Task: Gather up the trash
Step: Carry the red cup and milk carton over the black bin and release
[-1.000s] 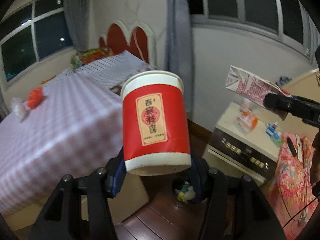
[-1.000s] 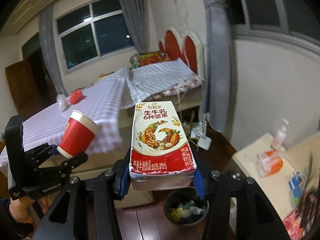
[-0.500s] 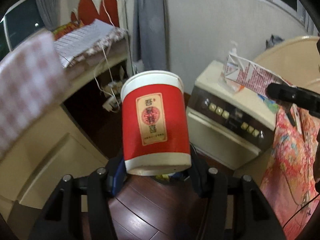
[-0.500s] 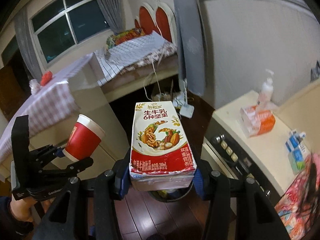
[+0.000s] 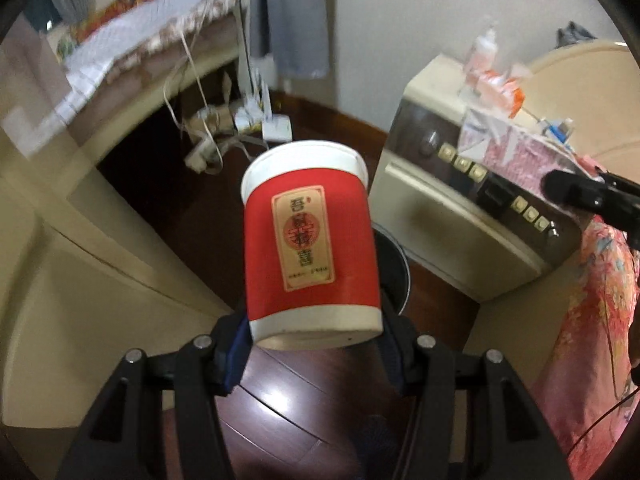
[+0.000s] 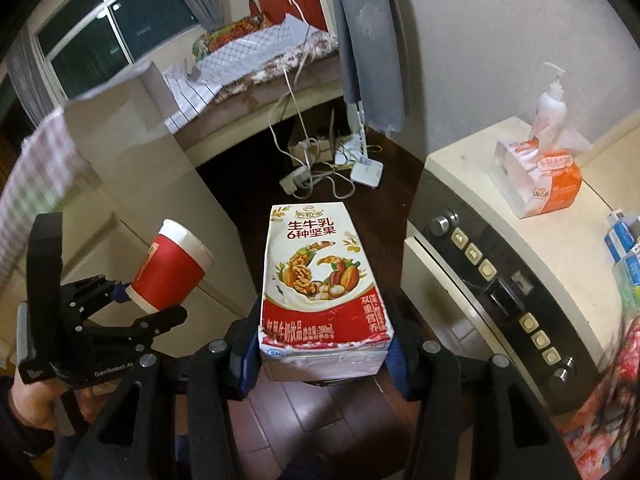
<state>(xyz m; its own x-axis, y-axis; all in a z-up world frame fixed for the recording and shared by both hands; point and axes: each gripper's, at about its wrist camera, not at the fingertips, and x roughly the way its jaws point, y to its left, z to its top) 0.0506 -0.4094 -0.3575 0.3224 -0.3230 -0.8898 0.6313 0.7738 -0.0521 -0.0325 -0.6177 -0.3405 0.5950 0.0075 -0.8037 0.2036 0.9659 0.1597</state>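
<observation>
A red paper cup (image 5: 310, 240) with a white rim and a gold label stands tilted in my left gripper (image 5: 314, 344), whose blue pads press on its base. Behind the cup shows the rim of a dark round bin (image 5: 396, 268) on the wooden floor. In the right wrist view a white and red milk carton (image 6: 322, 280) lies lengthwise in my right gripper (image 6: 322, 356), shut on its lower end. At the left there, my left gripper (image 6: 138, 306) carries the cup (image 6: 172, 270). The blurred carton (image 5: 508, 148) also appears at the right of the left wrist view.
A cream cabinet with a dark button panel (image 6: 500, 280) stands to the right, bearing a tissue pack (image 6: 540, 180) and a pump bottle (image 6: 552, 108). A power strip with cables (image 6: 316, 172) lies on the floor beyond. A cream bed frame (image 6: 140, 160) is on the left. A hand (image 6: 36, 404) grips the left tool.
Both grippers have sunk and tipped toward the floor, each still holding its item. The bed and windows slid up and away; the bin is now mostly covered by cup and carton.
</observation>
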